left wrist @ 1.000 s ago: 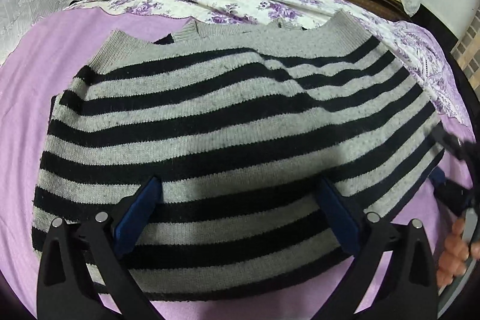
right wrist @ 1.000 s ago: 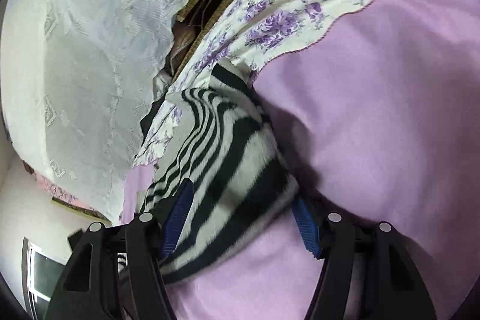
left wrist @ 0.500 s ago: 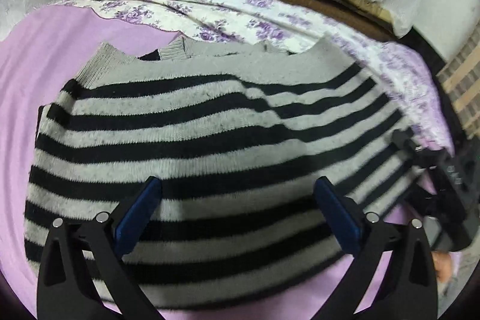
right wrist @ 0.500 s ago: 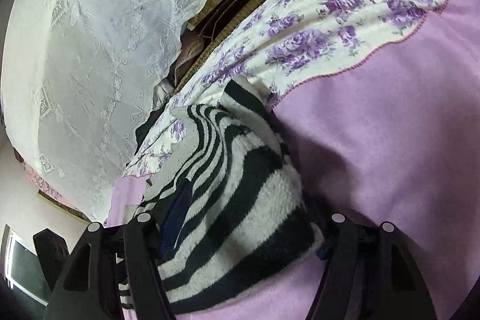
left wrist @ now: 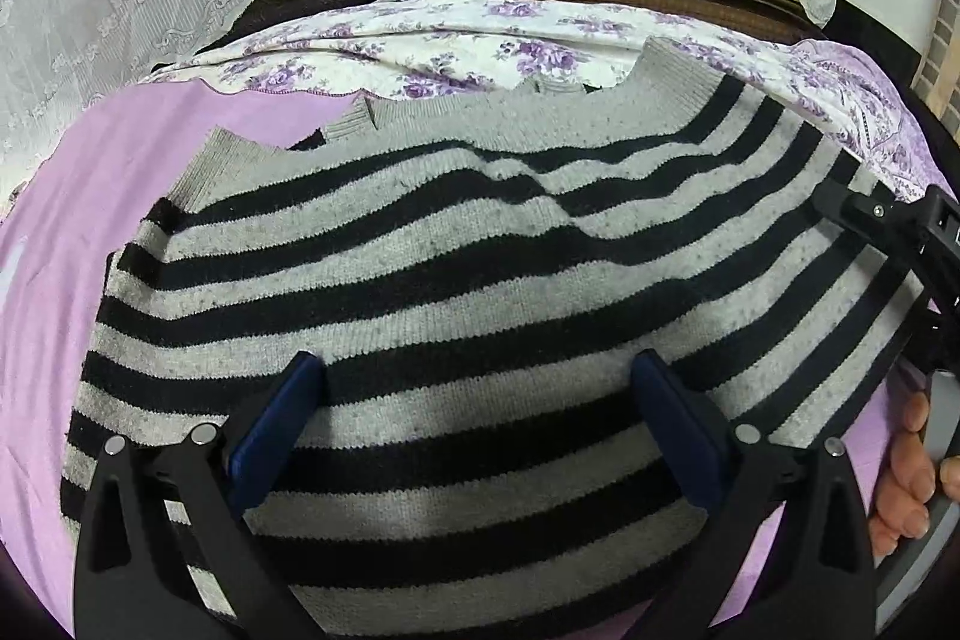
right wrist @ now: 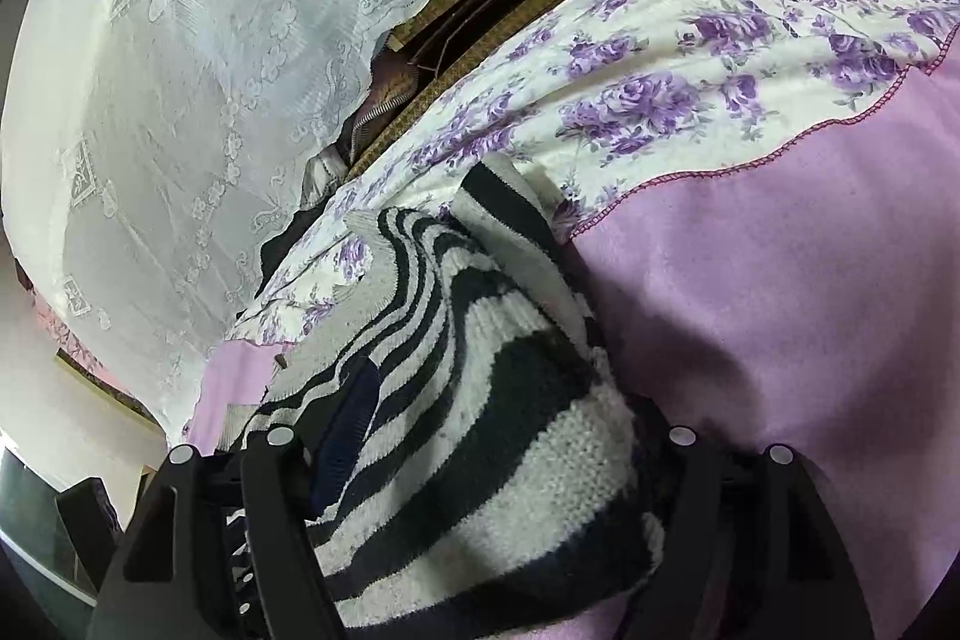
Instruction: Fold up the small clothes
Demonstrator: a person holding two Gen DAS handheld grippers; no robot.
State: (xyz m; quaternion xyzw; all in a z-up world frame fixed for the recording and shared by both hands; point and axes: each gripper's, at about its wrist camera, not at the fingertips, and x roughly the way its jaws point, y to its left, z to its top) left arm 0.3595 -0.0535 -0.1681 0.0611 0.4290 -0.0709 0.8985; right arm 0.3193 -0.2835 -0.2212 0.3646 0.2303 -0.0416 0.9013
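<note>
Nearest the left wrist camera, the left gripper hung with its jaws released and wide apart over the near part of the striped sweater, grasping nothing; whether its blue pads touched the knit could not be told. The sweater lay spread on the pink blanket of the bed, its stripes and long axis running left to right across that gripper's line, its ribbed grey hem at the far side by the floral sheet. At the sweater's right edge stood the right gripper, so the right hand was the nearer to that side; by my judgement, the coming fold turned on this edge being carried leftward across the body.

The right wrist view showed what the left did not: the sweater's edge bunched up between the right jaws, which looked clenched on the knit, one pad half buried in it. The left wrist view alone showed the whole garment and its lie; beyond all, a lace curtain hung at the back.
</note>
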